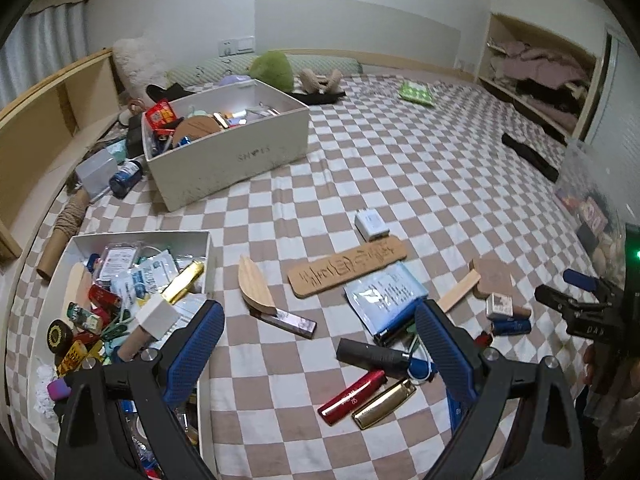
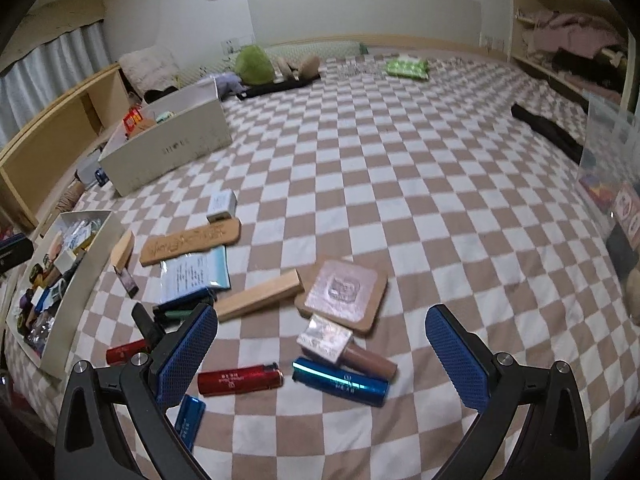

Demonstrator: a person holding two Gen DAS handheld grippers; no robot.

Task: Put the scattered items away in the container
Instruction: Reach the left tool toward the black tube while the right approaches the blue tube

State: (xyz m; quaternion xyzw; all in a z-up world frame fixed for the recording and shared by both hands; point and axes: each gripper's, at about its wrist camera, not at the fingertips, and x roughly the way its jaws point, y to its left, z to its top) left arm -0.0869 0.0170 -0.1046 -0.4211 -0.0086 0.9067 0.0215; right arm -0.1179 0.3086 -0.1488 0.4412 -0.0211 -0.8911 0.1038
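Note:
Small items lie scattered on a checked bedspread. My left gripper (image 1: pixel 320 344) is open above a black cylinder (image 1: pixel 370 354), a red tube (image 1: pixel 352 398) and a gold harmonica (image 1: pixel 384 404), with nothing between its pads. A white box (image 1: pixel 206 280) full of small things sits just left of it. My right gripper (image 2: pixel 322 356) is open over a red lighter (image 2: pixel 240 380), a shiny blue tube (image 2: pixel 340 382) and a silver-capped bottle (image 2: pixel 348 348), touching none. A wooden block (image 2: pixel 260 300) and a square cork coaster (image 2: pixel 344 292) lie just beyond them.
A larger white shoebox (image 1: pixel 224 160) with items stands farther back on the left. A cork plaque (image 1: pixel 348 266), a white charger (image 1: pixel 372 224) and a light blue packet (image 1: pixel 384 296) lie mid-bed. A clear plastic bin (image 2: pixel 612 184) stands at right. Plush toys and shelves line the far edge.

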